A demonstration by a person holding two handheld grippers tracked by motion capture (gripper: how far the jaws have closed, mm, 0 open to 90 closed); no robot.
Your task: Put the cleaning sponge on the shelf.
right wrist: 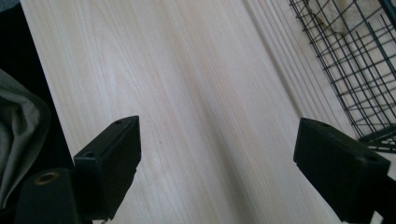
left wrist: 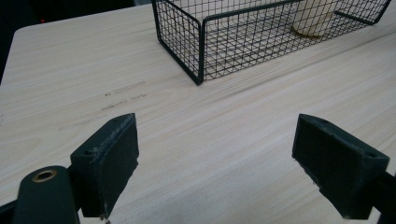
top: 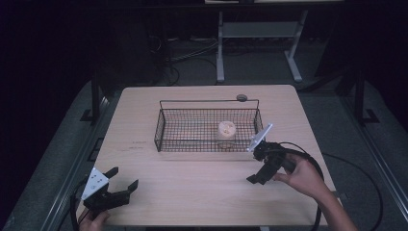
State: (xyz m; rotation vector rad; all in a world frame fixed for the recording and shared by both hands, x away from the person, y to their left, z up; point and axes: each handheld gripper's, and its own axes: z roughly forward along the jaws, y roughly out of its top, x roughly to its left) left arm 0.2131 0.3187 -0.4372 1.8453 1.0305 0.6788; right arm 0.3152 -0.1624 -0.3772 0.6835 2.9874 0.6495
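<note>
We note both claws gaping wide, empty: left gripper (top: 122, 184) at the tabletop's near left corner, right gripper (top: 256, 168) just outside the wire basket's (top: 166, 129) right end. Pale jar (top: 226, 133) stands inside. Risk: reaching sideways snags mesh, tipping the jar.

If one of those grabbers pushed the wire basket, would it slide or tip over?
Probably slide: the wire basket is low and wide on a smooth wooden table. It looks light, being open mesh. The pale jar standing inside might wobble or topple.
</note>
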